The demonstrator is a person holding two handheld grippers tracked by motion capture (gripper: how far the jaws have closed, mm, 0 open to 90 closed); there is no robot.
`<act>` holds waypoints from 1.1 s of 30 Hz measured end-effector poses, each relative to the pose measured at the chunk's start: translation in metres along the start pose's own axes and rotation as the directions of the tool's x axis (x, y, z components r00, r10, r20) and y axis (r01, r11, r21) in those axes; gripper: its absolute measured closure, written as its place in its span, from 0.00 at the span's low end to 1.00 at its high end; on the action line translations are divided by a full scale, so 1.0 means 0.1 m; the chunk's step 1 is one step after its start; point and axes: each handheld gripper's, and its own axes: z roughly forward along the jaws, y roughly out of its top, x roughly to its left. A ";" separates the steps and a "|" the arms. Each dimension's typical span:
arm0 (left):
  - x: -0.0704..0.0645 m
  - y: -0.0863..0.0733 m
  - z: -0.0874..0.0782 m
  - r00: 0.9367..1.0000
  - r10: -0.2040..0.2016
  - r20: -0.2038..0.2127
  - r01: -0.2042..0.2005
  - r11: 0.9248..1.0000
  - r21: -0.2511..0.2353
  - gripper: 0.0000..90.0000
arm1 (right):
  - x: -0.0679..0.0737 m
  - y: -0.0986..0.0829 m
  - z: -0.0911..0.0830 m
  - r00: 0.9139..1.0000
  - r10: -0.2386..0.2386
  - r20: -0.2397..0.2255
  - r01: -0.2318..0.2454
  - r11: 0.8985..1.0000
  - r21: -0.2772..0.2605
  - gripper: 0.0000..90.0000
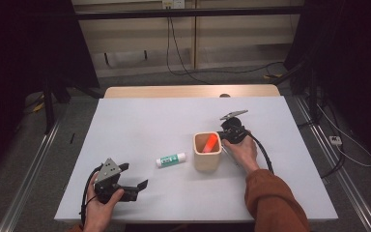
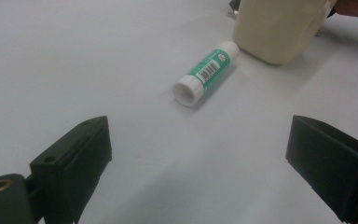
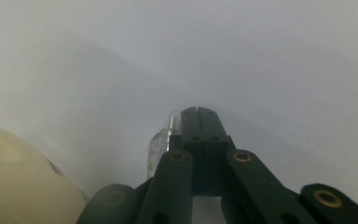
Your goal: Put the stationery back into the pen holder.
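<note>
Lying on the white table [image 1: 125, 130], the glue stick [image 1: 170, 159] is seen near the middle of the high view, just left of the cream cup [image 1: 207, 153]. It is a short green and white tube. It lies flat on its side. Its long axis runs from lower left to upper right in that view, with one white end close to the cup but not touching it, as far as can be told.

The left gripper [image 1: 134, 181] is held in the lower left of the high view, well apart from the tube. Its jaws are wide apart and nothing is held between them. In the left gripper view, the glue stick [image 2: 207, 73] is seen ahead of the jaws and above the middle of the frame, with its round white end turned toward the camera. So the tube points almost straight at the jaws, not across them.

The right gripper [image 1: 225, 137] is held just right of the cup, where an orange thing [image 1: 209, 143] stands inside. In the right gripper view its jaws are pressed together, and a thin clear thing [image 3: 161, 142] is seen beside them; whether it is held cannot be told.

The right gripper is nearer, but the cup stands between. The left jaws have the clear path.
</note>
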 end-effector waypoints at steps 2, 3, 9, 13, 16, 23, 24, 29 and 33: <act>0.00 0.00 0.00 1.000 0.006 0.000 -0.006 1.000 0.001 0.07 | -0.02 -0.01 -0.02 1.000 0.007 -0.005 -0.007 1.000 -0.005 1.00; 0.00 0.00 -0.01 1.000 0.007 -0.001 -0.007 1.000 0.001 0.07 | -0.04 -0.02 -0.03 1.000 0.013 -0.005 -0.013 1.000 -0.012 1.00; 0.01 0.00 -0.01 1.000 0.005 -0.002 -0.005 1.000 0.000 0.07 | -0.12 -0.04 -0.18 0.999 0.038 0.000 -0.038 0.998 -0.047 0.90; 0.01 0.00 -0.01 1.000 0.004 -0.003 -0.004 1.000 0.000 0.07 | -0.16 -0.07 -0.28 0.999 0.045 0.009 -0.044 0.997 -0.066 0.78; 0.01 0.00 -0.01 1.000 0.003 -0.004 -0.003 1.000 -0.001 0.07 | -0.20 -0.10 -0.35 0.998 0.059 0.010 -0.058 0.995 -0.078 0.64; 0.01 0.00 -0.01 1.000 0.004 0.000 -0.004 1.000 -0.003 0.07 | -0.25 -0.15 -0.49 0.994 0.079 0.073 -0.074 0.995 -0.066 0.29; 0.01 0.00 -0.01 1.000 0.003 0.000 -0.003 1.000 -0.004 0.07 | -0.26 -0.16 -0.51 0.994 0.087 0.072 -0.082 0.995 -0.063 0.24; 0.01 0.00 -0.01 1.000 0.002 0.003 -0.002 1.000 -0.004 0.07 | -0.32 -0.21 -0.58 0.992 0.112 0.056 -0.110 0.993 -0.039 0.18; 0.00 0.00 -0.01 1.000 0.004 0.006 -0.004 1.000 -0.002 0.07 | -0.32 -0.23 -0.61 0.992 0.123 0.015 -0.124 0.992 0.026 0.15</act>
